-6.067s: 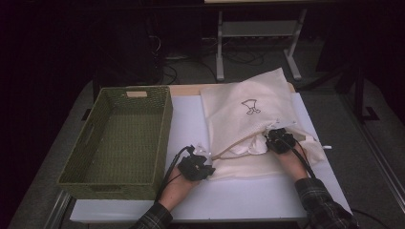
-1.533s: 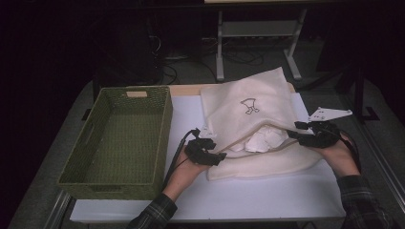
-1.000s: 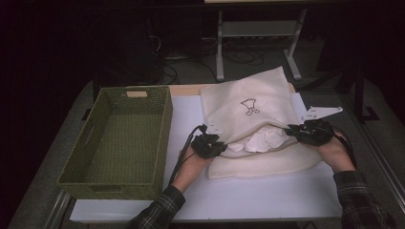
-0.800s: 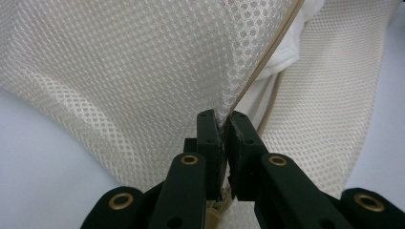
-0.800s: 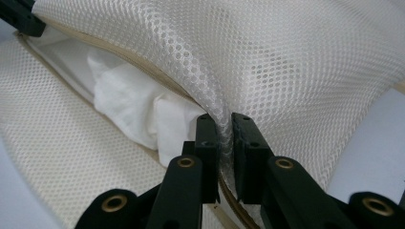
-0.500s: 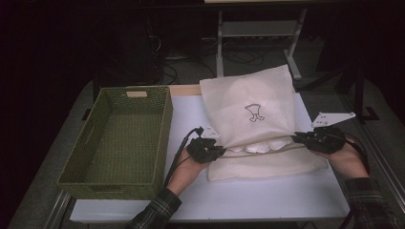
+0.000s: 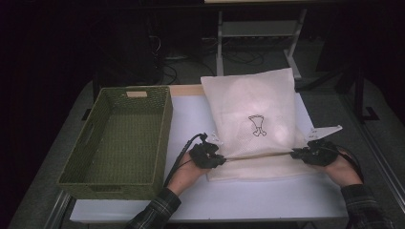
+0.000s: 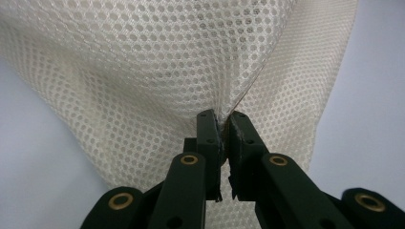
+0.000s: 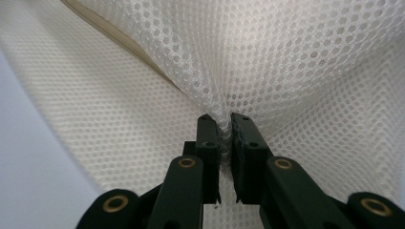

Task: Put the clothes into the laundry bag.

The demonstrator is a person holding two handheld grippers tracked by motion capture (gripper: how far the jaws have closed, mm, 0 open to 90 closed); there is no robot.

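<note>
1. Left gripper view: the left tool has its jaws pinched shut on a gather of the mesh bag, the cloth puckering right at the tips.
2. Right gripper view: the right tool is likewise clamped on a fold of the same bag, with a tan seam running off beside it.
3. High view: the left tool and the right tool hold opposite side edges of the bag, and the fold line between them is pulled straight and taut.
4. The bag lies on the right half of the white bench. Its far part is folded toward the person over the near part, with a small printed mark facing up.
5. Handling, as I judge it: the bag is light, soft and floppy, will sag wherever it is unsupported, and its open weave could snag. The side edges at the fold, where it is now held, look like the right places to grip.
6. Edges and room: the green basket sits well apart on the left. Bare bench lies between it and the bag and along the near edge. The right tool is close to the bench's right edge.
</note>
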